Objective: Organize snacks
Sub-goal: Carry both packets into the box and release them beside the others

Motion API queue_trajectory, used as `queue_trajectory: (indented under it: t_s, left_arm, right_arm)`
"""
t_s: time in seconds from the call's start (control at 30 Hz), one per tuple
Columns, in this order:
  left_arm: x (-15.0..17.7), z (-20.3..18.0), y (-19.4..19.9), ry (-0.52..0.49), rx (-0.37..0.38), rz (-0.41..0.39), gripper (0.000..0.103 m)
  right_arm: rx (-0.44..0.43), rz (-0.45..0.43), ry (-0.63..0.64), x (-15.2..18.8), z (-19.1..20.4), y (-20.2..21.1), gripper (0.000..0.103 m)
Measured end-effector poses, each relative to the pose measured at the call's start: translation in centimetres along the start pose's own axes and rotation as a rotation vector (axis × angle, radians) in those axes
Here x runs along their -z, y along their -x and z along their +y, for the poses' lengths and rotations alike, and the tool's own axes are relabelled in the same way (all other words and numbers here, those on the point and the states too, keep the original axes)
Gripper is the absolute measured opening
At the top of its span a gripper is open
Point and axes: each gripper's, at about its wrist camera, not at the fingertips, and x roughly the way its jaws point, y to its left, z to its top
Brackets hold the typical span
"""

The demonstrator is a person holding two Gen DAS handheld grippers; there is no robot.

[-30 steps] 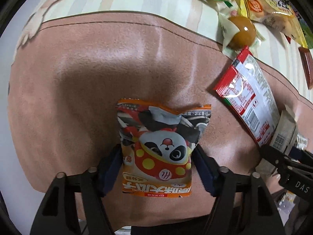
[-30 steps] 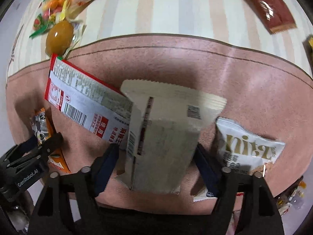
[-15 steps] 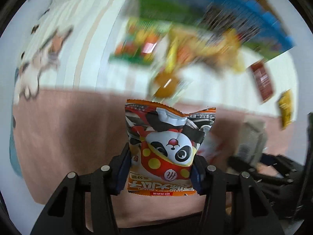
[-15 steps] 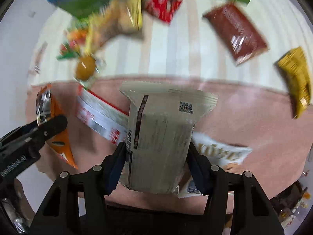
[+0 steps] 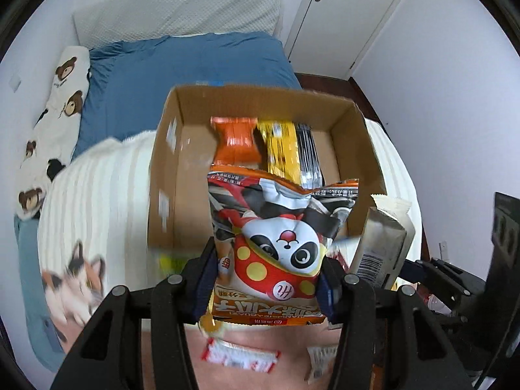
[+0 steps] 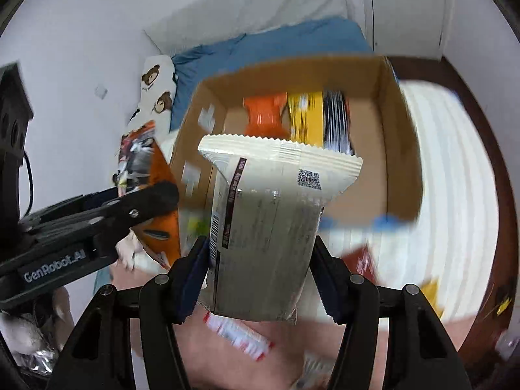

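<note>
— Blue bedding (image 5: 195, 65) lies behind the cardboard box (image 5: 162, 169); what does the left gripper (image 5: 266, 279) hold?
— Its jaws clamp the panda snack bag (image 5: 279, 243), raised before the box.
— And from the right wrist?
— The right gripper (image 6: 260, 276) grips the beige packet (image 6: 269, 227), closed on it, in front of the same box (image 6: 403, 162), which holds orange and yellow packs.

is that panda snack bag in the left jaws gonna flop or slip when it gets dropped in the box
The panda snack bag probably flops: its top edge looks crumpled and bent. It seems light, standing upright in the left gripper, clamped only near the bottom. The glossy film may be slippery, so it would likely slide down among the packets in the cardboard box.
</note>
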Motion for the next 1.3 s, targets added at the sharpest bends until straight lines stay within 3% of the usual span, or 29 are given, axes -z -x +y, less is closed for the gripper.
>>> queue_trajectory:
  t_s: [0.07,0.2,0.33,0.5,0.8,0.83,0.87,0.93,1.2,1.3]
  left_arm:
    - [-3.6,0.5,-1.3,0.011,-0.003,0.044,0.05]
    - [-7.7,2.7,-6.4,0.056,-0.028,0.18,0.05]
    - [-8.2,4.5,-11.9,0.1,-0.034,0.311,0.05]
    - [-7.7,5.5,-16.0,0.112,-0.046,0.411,0.05]
    - [-5.9,6.5,-18.7,0.128,-0.072,0.474,0.051]
    - [-5.6,6.6,-18.9,0.137,-0.077,0.491,0.05]
    - [-5.6,6.7,-19.1,0.14,-0.074,0.497,0.051]
    - [-5.4,6.8,-19.1,0.128,-0.075,0.485,0.06]
    - [-6.4,5.7,-17.9,0.139,-0.033,0.431,0.089]
    - [-6.9,5.2,-17.4,0.126,-0.045,0.409,0.091]
  right_arm:
    - [0.028,0.007,0.02,-2.5,0.5,-1.0,0.063]
    - [0.059,0.074,0.016,-6.7,0.0,-5.7,0.063]
    - [0.054,0.162,0.008,-8.3,-0.6,-10.6,0.063]
    - [0.046,0.252,0.005,-8.3,-1.1,-15.7,0.063]
    - [0.046,0.369,0.036,-7.7,-1.1,-21.1,0.066]
    - [0.054,0.395,0.029,-7.7,-1.1,-21.7,0.067]
    - [0.06,0.408,0.029,-7.9,-1.0,-22.1,0.076]
    - [0.059,0.412,0.019,-8.0,-0.9,-22.5,0.096]
    - [0.089,0.397,-0.012,-8.2,-2.3,-21.0,0.097]
    - [0.107,0.374,-0.022,-8.2,-2.9,-19.9,0.097]
